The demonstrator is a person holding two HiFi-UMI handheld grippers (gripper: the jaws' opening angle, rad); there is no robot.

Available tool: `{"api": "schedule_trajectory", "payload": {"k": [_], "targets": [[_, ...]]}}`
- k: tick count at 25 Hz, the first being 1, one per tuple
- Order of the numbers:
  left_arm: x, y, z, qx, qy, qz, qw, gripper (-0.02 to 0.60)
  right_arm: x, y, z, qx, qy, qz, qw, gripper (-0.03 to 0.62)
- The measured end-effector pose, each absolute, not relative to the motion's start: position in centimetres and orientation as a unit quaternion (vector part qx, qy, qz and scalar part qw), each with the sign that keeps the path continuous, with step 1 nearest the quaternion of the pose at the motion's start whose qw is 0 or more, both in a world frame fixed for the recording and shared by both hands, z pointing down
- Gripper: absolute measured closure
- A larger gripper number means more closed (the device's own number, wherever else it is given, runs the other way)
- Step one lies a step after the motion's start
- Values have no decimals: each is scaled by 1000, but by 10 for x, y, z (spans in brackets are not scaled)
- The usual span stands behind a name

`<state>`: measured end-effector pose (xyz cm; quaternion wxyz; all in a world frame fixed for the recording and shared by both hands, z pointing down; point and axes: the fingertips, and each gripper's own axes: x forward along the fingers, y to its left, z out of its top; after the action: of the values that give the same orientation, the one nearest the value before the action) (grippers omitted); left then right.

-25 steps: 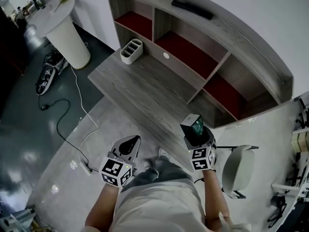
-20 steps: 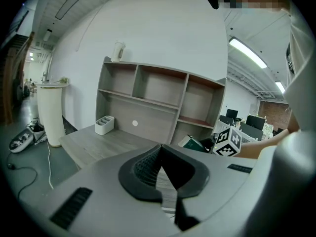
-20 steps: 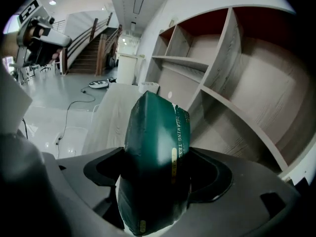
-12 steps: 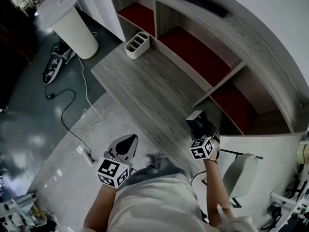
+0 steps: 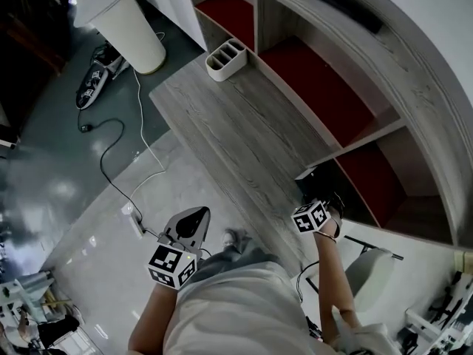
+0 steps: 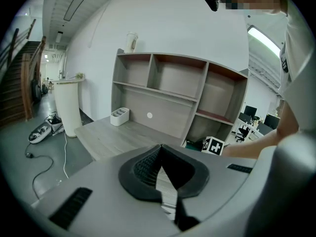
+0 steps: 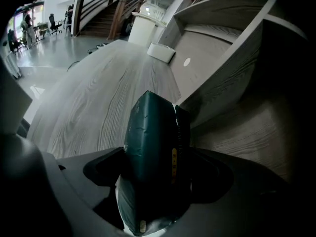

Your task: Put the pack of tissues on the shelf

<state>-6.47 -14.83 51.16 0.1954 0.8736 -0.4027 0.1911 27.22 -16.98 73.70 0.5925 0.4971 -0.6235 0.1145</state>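
A dark green pack of tissues (image 7: 148,132) stands on edge between the jaws of my right gripper (image 7: 157,172), which is shut on it. In the head view the right gripper (image 5: 314,192) holds the pack (image 5: 309,177) over the desk's far right, at the mouth of the shelf unit's lower right compartment (image 5: 377,191). The right gripper view has the pack pointing at the divider edge (image 7: 217,83) beside that compartment. My left gripper (image 5: 198,213) hangs low by the person's waist, off the desk, its jaws shut with nothing in them (image 6: 160,149).
A grey wooden desk (image 5: 236,139) carries the shelf unit (image 6: 168,90) with red-floored compartments. A white divided caddy (image 5: 225,59) stands at the desk's back left. A black object (image 5: 338,4) lies on the shelf top. On the floor: a white pedestal table (image 5: 126,21), a cable (image 5: 111,146), a white chair (image 5: 369,265).
My right gripper has carried the pack forward and to the right, from above the desk's front edge to the lower right compartment's mouth. The left gripper has stayed put.
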Motion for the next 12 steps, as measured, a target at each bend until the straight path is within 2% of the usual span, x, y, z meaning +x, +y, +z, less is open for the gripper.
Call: {"api": "schedule_trajectory", "payload": {"k": [12], "targets": [[-63,-151,519,862,-418,195,208,566,301,-192,758,481,-579,46,657,169]]}}
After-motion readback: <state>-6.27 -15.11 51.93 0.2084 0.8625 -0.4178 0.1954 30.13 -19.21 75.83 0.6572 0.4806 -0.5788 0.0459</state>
